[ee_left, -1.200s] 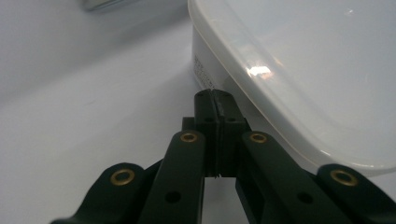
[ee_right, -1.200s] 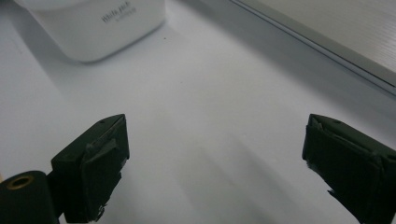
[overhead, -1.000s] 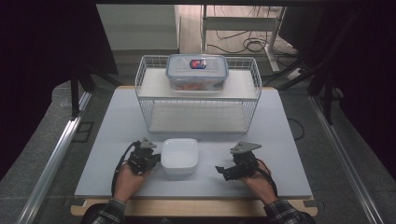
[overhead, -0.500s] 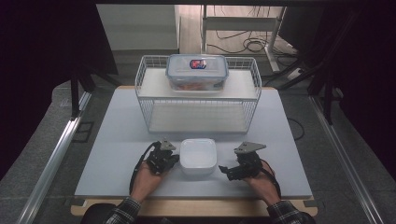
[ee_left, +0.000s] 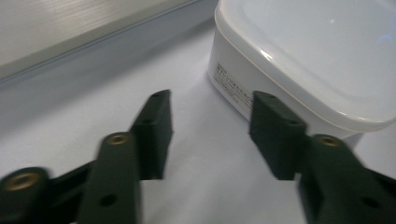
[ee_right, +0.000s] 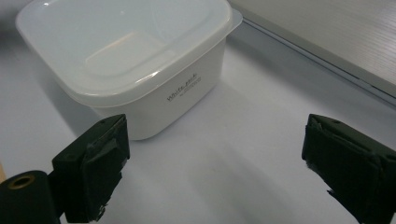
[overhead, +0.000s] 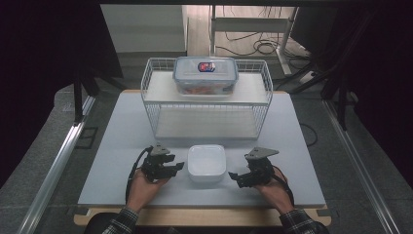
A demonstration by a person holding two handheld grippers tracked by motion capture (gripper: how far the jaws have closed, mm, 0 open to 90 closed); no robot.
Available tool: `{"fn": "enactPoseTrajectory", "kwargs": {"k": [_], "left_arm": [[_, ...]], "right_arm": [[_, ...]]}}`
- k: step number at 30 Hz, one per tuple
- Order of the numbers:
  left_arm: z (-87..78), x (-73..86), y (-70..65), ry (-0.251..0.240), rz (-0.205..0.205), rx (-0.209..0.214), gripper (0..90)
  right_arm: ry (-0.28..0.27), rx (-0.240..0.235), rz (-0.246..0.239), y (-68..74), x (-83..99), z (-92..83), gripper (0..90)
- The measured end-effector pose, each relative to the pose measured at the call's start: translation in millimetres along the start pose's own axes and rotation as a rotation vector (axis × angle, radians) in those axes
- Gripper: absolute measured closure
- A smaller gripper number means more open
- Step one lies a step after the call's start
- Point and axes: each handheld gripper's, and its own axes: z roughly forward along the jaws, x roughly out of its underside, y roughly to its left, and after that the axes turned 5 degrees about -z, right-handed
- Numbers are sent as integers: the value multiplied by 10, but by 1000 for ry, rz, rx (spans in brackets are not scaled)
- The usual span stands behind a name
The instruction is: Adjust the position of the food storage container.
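White tub (overhead: pixel 207 163) sits between both hand-held grippers — left (overhead: pixel 176 168) just released, right (overhead: pixel 235 176) agape.

A white wire rack (overhead: pixel 206 105) stood at the far side of the grey table (overhead: pixel 117 141). On its top shelf sat a clear lidded box (overhead: pixel 205 74), holding something orange.

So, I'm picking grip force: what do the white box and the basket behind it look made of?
White box: apparently plastic, semi-gloss with a translucent lid, soft highlights and printed lettering on its side. Basket: thin white wire grid, probably coated metal.
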Motion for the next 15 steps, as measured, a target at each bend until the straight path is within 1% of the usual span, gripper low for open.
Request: {"fn": "enactPoseTrajectory", "kwargs": {"k": [2, 3, 4, 5, 6, 8, 15], "left_arm": [[-12, 31, 16, -10, 13, 12, 353], [-16, 42, 23, -8, 23, 12, 291], [-17, 56, 24, -5, 29, 8, 261], [-19, 68, 25, -4, 36, 2, 261], [-23, 79, 25, -4, 43, -6, 234], [-30, 86, 26, -5, 43, -16, 180], [-39, 90, 57, -6, 23, -25, 128]], "right_arm": [[-1, -1, -3, 2, -6, -8, 76], [-1, -1, -12, 0, -9, -16, 73], [-1, -1, -15, 0, -10, -19, 72], [-1, -1, -15, 0, -10, -19, 72], [-2, -1, -17, 0, -11, -20, 71], [-2, -3, -15, -6, -7, -20, 70], [6, -2, -22, -9, 1, -10, 70]]}}
